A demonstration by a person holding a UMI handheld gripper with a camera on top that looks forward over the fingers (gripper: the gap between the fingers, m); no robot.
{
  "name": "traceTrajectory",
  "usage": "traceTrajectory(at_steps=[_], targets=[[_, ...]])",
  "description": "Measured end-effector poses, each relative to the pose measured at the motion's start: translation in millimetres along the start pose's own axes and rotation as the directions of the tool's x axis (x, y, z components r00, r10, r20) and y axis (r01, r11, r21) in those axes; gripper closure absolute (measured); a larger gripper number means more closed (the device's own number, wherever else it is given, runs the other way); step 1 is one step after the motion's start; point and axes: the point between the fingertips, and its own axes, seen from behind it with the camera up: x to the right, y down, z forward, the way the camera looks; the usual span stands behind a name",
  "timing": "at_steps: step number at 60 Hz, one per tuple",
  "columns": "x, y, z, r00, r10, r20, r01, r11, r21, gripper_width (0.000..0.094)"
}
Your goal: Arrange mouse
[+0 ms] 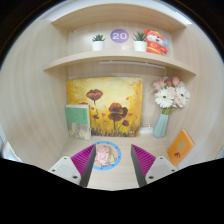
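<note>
The round disc (106,154) between the pink pads was partly covered by the fingers (84,160), its printed design too small to make out. The purple sign (119,36) on the upper shelf (perhaps "20") read unclearly. The orange card's (180,147) markings were illegible.

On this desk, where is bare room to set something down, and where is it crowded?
Bare desk lies ahead of the open tongs, bordered by the painting, the vase and the orange card. The round disc sits between the fingers. The back is crowded: painting, green box, vase. No mouse shows.
</note>
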Motion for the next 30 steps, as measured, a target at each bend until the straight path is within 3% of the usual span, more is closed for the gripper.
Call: traceTrajectory(at_steps=[30], targets=[[30, 43, -52, 1.0, 0.028, 0.0, -0.028, 0.999, -0.016, 0.0253]])
